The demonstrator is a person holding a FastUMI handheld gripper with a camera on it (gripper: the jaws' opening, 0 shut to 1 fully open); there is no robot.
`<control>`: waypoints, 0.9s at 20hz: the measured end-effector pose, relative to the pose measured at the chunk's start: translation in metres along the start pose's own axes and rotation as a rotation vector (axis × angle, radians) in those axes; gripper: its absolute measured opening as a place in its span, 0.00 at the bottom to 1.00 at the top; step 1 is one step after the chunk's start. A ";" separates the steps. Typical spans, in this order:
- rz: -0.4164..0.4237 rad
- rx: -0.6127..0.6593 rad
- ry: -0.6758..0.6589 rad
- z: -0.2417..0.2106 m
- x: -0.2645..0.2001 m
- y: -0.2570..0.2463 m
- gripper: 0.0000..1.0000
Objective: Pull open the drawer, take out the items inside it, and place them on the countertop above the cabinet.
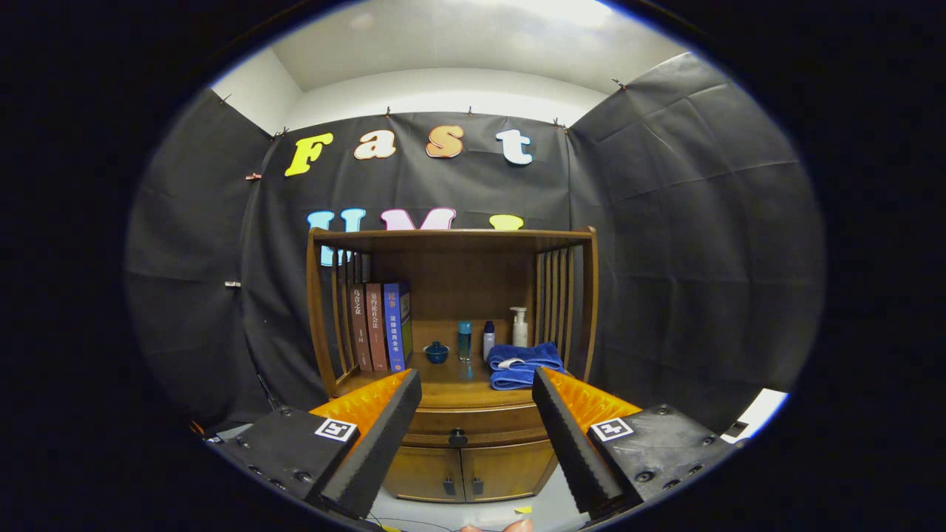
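Observation:
A wooden cabinet point(451, 325) stands ahead against the booth wall. Its drawer point(480, 427) is closed, with a dark round knob point(458, 437) in the middle of its front. The knob shows in the gap between my two fingers, well beyond them. My gripper point(473, 384) is open with nothing between its black-padded fingers point(384, 436). The countertop point(454, 384) above the drawer is a wooden shelf surface. What lies inside the drawer is hidden.
On the countertop stand three books point(378, 325) at the left, a small blue bowl point(436, 352), two small bottles point(477, 340), a white pump bottle point(520, 326) and a folded blue towel point(523, 365). Two lower doors point(465, 469) sit under the drawer. Slatted sides enclose the shelf.

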State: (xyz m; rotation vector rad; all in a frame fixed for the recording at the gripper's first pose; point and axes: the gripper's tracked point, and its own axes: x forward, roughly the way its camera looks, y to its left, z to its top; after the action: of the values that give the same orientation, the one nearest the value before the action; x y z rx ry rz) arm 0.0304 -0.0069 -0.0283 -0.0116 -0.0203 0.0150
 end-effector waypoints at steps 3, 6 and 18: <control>0.016 -0.004 0.023 -0.032 0.026 0.004 0.99; 0.023 -0.021 0.046 -0.067 0.051 0.011 0.99; 0.028 -0.035 0.145 -0.236 0.145 0.021 1.00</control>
State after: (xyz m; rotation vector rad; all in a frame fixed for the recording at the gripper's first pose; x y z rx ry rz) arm 0.1797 0.0140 -0.2611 -0.0477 0.1242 0.0422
